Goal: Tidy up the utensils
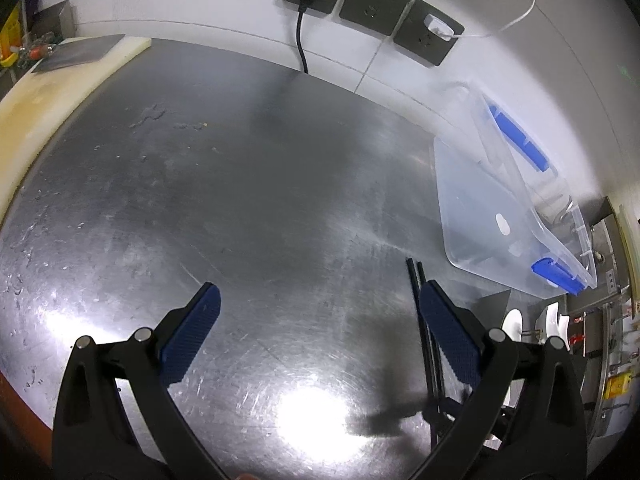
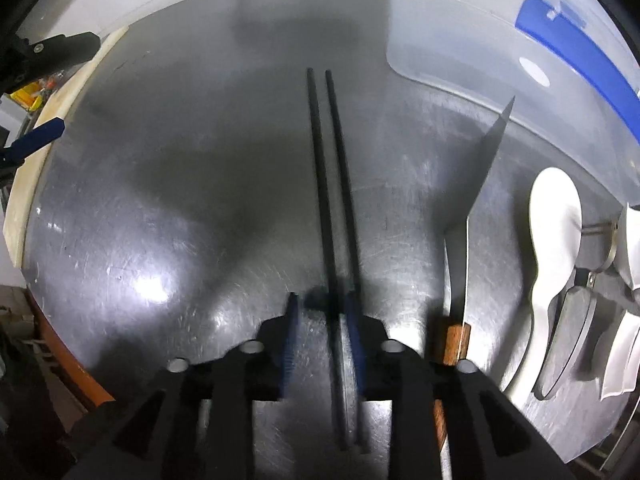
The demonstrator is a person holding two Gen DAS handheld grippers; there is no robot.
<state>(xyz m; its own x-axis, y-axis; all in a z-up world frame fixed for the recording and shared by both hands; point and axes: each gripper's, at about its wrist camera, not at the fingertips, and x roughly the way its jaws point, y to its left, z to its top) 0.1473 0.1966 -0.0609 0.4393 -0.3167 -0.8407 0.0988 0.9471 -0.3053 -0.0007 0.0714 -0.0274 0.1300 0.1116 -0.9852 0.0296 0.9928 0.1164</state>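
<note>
Two black chopsticks (image 2: 328, 160) lie side by side on the steel counter (image 2: 180, 200), running away from me. My right gripper (image 2: 322, 306) points down over their near part. Its jaws stand a little apart, with both sticks in the gap. The sticks lie close to the right pad (image 2: 354, 320), and the left pad stands clear of them. In the left wrist view the chopsticks' (image 1: 414, 280) tips show just behind the right finger. My left gripper (image 1: 318, 296) hangs wide open over bare counter (image 1: 240, 200), holding nothing.
A knife (image 2: 480, 184) with a wooden handle lies right of the chopsticks. Beyond it lie a white spoon (image 2: 556, 216), a grey spoon (image 2: 568, 340) and more white spoons (image 2: 628, 264). A clear plastic box (image 1: 500, 208) with blue latches stands at the back right. A cutting board (image 1: 48, 92) lies on the left.
</note>
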